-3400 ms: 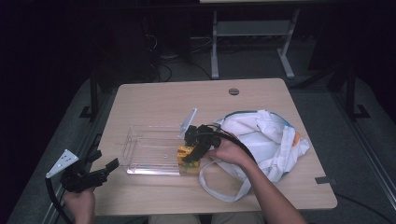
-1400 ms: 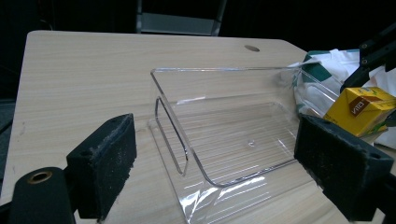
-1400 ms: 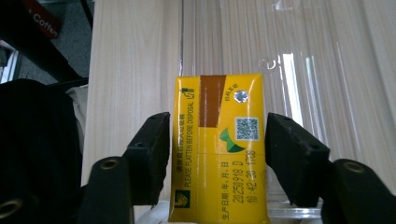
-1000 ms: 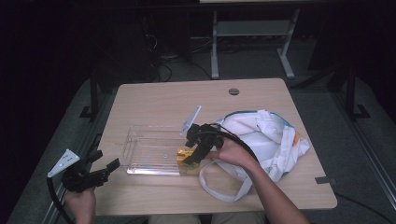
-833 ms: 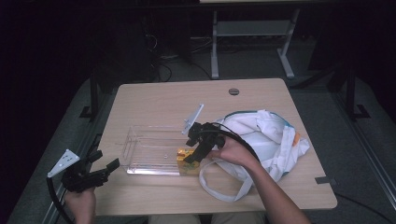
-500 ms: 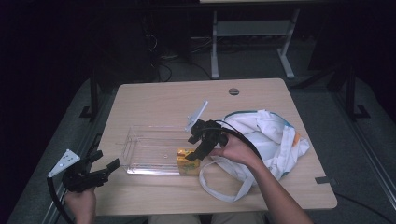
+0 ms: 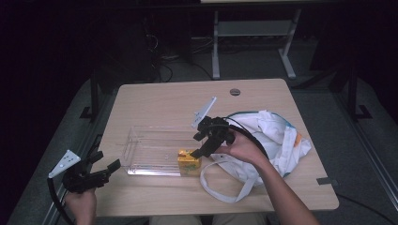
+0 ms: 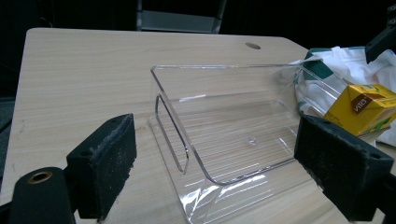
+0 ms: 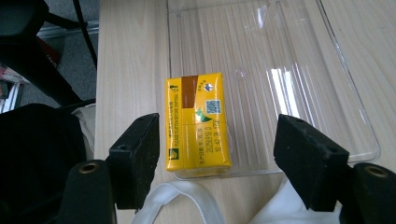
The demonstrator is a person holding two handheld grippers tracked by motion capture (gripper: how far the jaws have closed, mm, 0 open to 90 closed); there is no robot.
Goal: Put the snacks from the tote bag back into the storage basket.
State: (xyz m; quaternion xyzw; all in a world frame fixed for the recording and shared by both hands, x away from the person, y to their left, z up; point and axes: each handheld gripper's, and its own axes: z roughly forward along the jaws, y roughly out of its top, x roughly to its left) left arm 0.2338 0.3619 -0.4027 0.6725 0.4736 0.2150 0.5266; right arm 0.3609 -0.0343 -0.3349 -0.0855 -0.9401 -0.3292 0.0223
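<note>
Right tongs point(image 7: 199, 146) are hovering open just above the yellow carton point(image 7: 188, 162), jaws spread wide and touching nothing. That carton point(image 9: 198, 125) is lying flat in the clear tray point(image 7: 150, 150), at the end nearest the white bag point(image 7: 272, 140). Left tongs point(image 7: 101, 169) are also gaping, empty, near the desk point(image 7: 164, 98) edge, facing the tray point(image 8: 224, 140).

Right gripper point(image 7: 202, 146) hovers over yellow carton point(image 7: 188, 162) in clear tray point(image 7: 141, 154).

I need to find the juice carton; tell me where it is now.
The yellow juice carton lies inside the clear tray, at its end nearest the white bag, just below the open right gripper.
</note>
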